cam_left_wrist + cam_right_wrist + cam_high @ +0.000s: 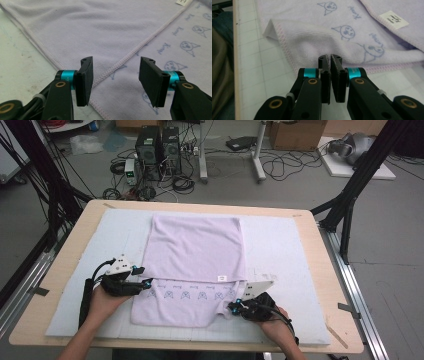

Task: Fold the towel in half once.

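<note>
Right hand-held gripper (330, 58) clamped on towel (195, 252) edge; left hand-held gripper (115, 75) jaws apart over it; white label (393, 19) unreadable, cartoon prints nearby.

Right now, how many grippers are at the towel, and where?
2. The left gripper sits open at the towel's left edge; the right gripper is shut at its near right corner.
</note>
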